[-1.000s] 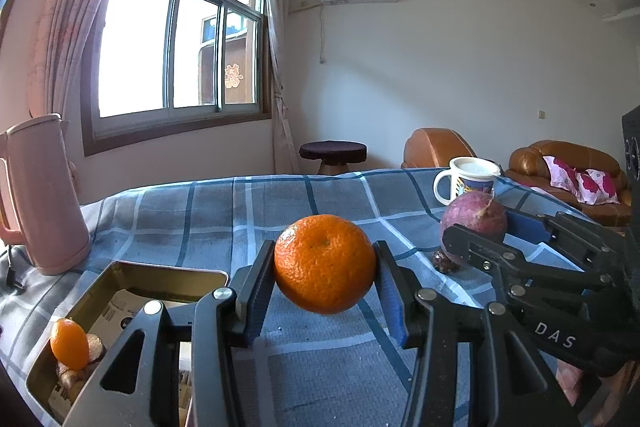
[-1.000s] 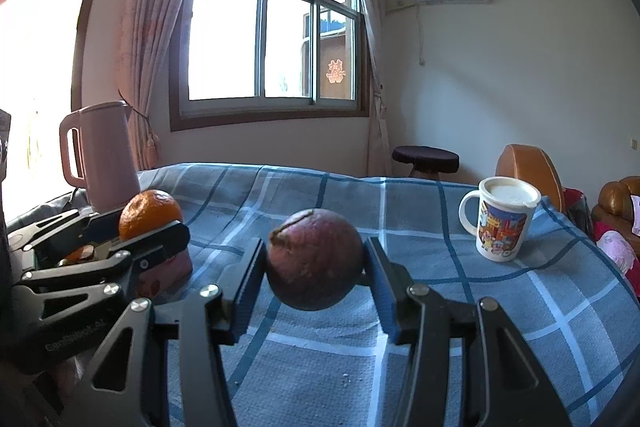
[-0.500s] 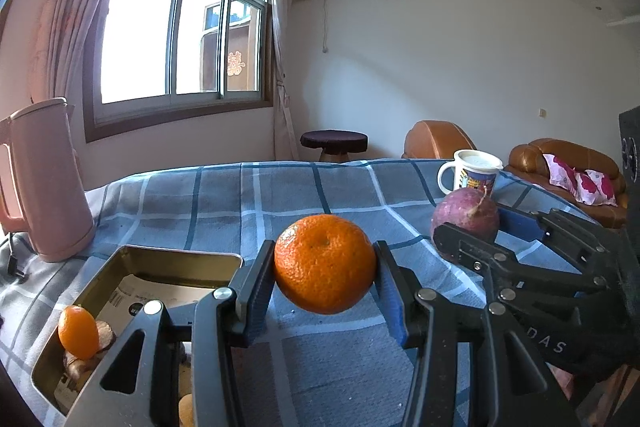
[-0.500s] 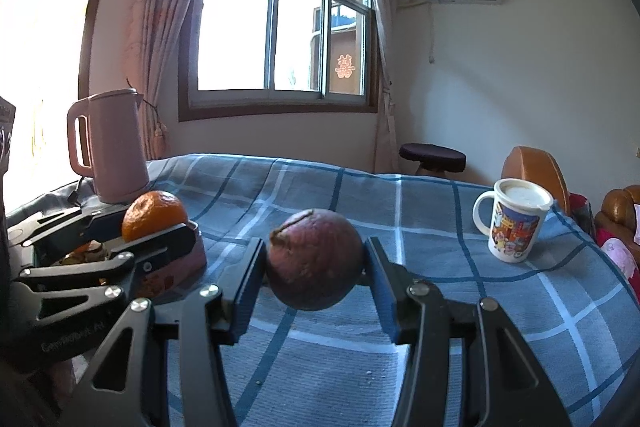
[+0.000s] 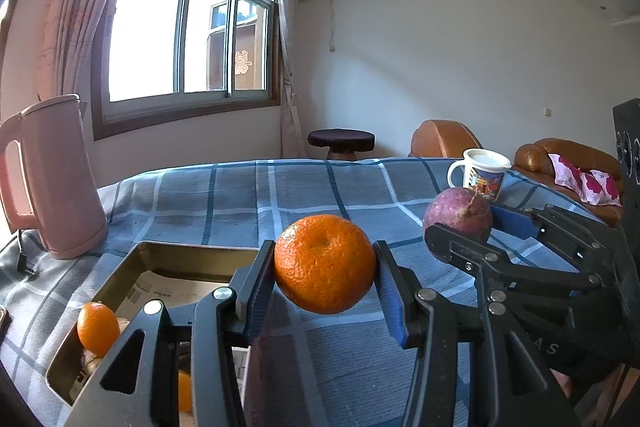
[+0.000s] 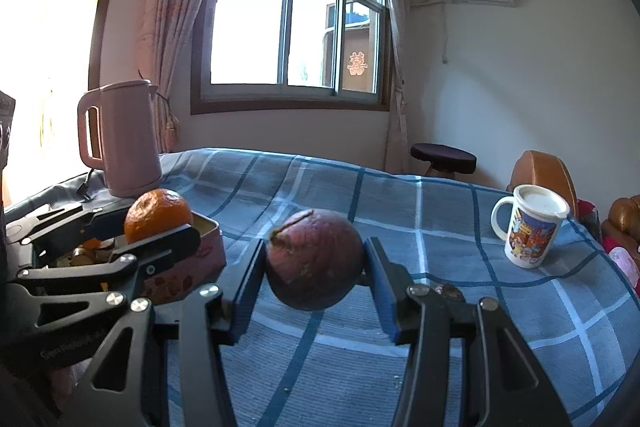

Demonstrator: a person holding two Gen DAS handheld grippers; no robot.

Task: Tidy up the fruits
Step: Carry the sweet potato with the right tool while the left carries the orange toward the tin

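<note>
My left gripper [image 5: 325, 265] is shut on an orange [image 5: 325, 263], held above the blue checked tablecloth just right of an open metal tin [image 5: 132, 259]. A smaller orange [image 5: 97, 327] lies in the tin's near corner, with other bits beside it. My right gripper [image 6: 315, 261] is shut on a round purple-brown fruit [image 6: 314, 259], also held off the cloth. In the left wrist view this purple fruit [image 5: 457, 215] shows at the right between the right gripper's fingers. In the right wrist view the orange [image 6: 158, 214] sits at the left above the tin [image 6: 204, 247].
A pink kettle [image 5: 48, 175] stands at the table's far left with its cord trailing. A printed white mug [image 6: 530, 231] stands at the far right. Brown armchairs [image 5: 568, 163] and a round stool [image 5: 341, 143] are beyond the table. Something small and dark [image 6: 450, 291] lies on the cloth.
Both views have swung a little, so the kettle, tin and mug have shifted in frame. Both grips are unchanged.
</note>
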